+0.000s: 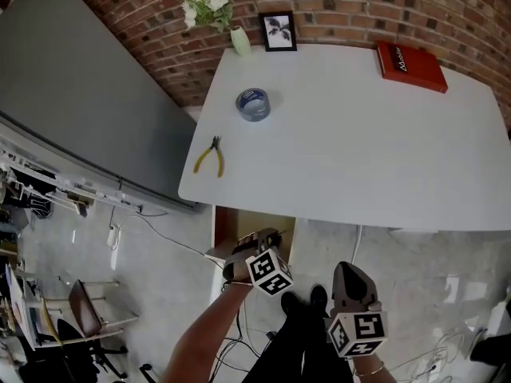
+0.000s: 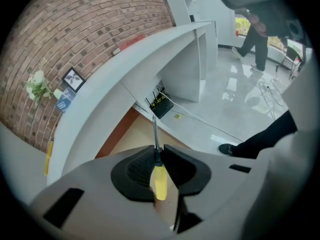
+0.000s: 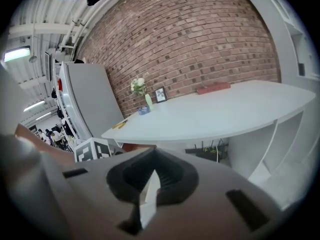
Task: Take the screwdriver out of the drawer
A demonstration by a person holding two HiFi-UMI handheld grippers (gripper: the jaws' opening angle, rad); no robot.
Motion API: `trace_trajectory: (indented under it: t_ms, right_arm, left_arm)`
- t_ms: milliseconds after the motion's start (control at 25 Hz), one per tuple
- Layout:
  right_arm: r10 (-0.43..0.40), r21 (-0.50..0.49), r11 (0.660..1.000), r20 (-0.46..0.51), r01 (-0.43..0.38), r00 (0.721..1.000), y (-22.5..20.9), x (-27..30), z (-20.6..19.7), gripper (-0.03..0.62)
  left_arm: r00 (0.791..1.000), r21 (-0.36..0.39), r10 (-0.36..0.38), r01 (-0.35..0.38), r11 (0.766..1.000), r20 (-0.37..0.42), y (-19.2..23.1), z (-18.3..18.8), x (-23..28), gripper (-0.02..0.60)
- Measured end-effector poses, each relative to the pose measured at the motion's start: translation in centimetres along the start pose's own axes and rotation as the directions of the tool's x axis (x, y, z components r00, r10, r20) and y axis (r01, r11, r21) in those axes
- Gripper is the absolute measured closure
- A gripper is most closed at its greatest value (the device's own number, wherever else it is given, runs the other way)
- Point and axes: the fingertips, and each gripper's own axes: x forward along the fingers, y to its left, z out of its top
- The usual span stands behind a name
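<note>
Yellow-handled screwdriver point(image 2: 159, 183) pinched in the left gripper point(image 2: 158, 153), over the open drawer point(image 1: 239, 222) beneath the bench point(image 1: 359, 134); right gripper point(image 3: 153, 173) clenched empty. Narrow pinch risks the screwdriver pivoting and dropping.

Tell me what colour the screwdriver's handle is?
Yellow screwdriver handle, best in the left gripper view.

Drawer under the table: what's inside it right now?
Only bare wooden floor shows in the drawer from the head view; the left claw covers its near end, so that part is unseen. The screwdriver is clamped in that claw.
</note>
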Motion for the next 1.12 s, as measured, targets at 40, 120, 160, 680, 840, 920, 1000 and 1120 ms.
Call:
trace_trajectory:
  t_ms: [40,120,160,680,840,920,1000,1120]
  right_arm:
    - [0.007,-0.006,1.0,0.004,-0.007,1.0,0.2,-0.1,0.4,0.592]
    - [0.023,-0.02,1.0,0.009,-0.022,1.0,0.7,-0.2,1.0,0.592]
    - [0.03,-0.028,0.999,0.01,-0.03,0.999,0.9,-0.3,1.4,0.592]
    - [0.101,-0.115,0.989,0.045,-0.095,0.994,4.2,-0.7,5.5,0.592]
    - [0.118,-0.145,0.983,0.056,-0.109,0.991,5.0,-0.7,6.7,0.592]
    - [0.13,-0.159,0.98,0.061,-0.119,0.99,5.6,-0.7,7.2,0.592]
    - [0.145,-0.174,0.976,0.064,-0.132,0.987,6.4,-0.8,7.7,0.592]
    - [0.166,-0.2,0.968,0.069,-0.15,0.984,7.7,-1.0,8.3,0.592]
  left_arm:
    - [1.0,-0.016,0.007,-0.007,1.0,0.009,0.1,0.2,-0.6,0.529]
    - [0.999,-0.063,0.021,-0.02,0.998,0.025,0.4,0.5,-1.7,0.529]
    - [0.999,-0.092,0.026,-0.023,0.996,0.031,0.5,0.6,-2.2,0.529]
    - [0.989,-0.378,0.107,-0.06,0.924,0.105,2.8,1.2,-9.1,0.529]
    - [0.979,-0.449,0.163,-0.089,0.889,0.127,3.9,0.9,-11.8,0.529]
    - [0.973,-0.483,0.19,-0.103,0.869,0.135,4.5,0.6,-13.1,0.529]
    - [0.966,-0.515,0.215,-0.114,0.85,0.14,5.0,0.2,-14.5,0.529]
    - [0.957,-0.553,0.246,-0.123,0.824,0.153,5.5,-0.4,-16.4,0.529]
